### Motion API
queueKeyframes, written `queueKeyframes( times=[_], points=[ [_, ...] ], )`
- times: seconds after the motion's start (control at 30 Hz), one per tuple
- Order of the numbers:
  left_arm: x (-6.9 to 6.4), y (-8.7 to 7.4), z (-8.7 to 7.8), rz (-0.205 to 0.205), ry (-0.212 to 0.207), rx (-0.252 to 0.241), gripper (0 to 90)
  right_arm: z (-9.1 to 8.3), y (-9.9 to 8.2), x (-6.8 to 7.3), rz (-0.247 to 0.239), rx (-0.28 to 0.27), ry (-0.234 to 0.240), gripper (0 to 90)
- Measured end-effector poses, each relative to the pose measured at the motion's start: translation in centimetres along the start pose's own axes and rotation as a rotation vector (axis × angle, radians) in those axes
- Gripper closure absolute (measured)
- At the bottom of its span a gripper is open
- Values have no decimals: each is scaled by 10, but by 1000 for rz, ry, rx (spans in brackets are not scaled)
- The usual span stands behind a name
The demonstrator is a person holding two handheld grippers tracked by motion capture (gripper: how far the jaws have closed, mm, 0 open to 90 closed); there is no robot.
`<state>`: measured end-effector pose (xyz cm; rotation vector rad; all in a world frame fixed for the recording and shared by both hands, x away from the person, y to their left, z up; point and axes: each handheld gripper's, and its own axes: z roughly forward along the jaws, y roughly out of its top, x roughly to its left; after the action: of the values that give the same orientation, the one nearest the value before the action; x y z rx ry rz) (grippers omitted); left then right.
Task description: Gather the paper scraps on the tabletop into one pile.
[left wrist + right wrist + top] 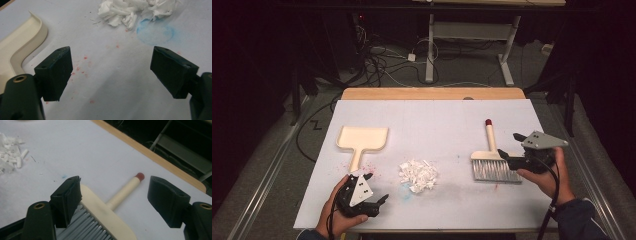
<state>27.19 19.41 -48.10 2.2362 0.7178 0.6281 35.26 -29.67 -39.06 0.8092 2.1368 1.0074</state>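
While the brush (492, 161) lies flat at the right, the right gripper (508, 146) stands wide over it, gripping nothing; the left gripper (376, 189), near the dustpan (361, 139), gapes wide too.

Left hand-held gripper (377, 202): black body at the lower left of the high view, with two blocky black fingers (56, 72).
Left top plate: grey, three-cornered, marked with small dark dots.
Left finger mounts: rounded black arms, one with a brass-ringed screw hole at the lower left of the left gripper view.
Right hand-held gripper (510, 146): black body at the right of the high view, under a grey three-cornered plate with dark dots.
Right fingers (67, 198): black wedge-shaped pads with small screw holes; brass-ringed holes behind them.
Cables: black, one trailing from each gripper to the bottom edge.
Sleeves: dark blue, at both lower corners.
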Motion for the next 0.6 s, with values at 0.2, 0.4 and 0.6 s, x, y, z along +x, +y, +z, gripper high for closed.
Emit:
queueKeyframes(
  times=[0.2, 0.4, 0.6],
  points=[
    [0, 0, 0, -5, 13, 3, 173, -22, -23, 18, 30, -112, -29, 254],
    [-2, 1, 2, -1, 31, 14, 173, -32, -48, 35, 14, -143, -82, 251],
    [-3, 1, 3, 12, 39, 21, 172, -30, -62, 43, 10, -102, -80, 240]
  ],
)
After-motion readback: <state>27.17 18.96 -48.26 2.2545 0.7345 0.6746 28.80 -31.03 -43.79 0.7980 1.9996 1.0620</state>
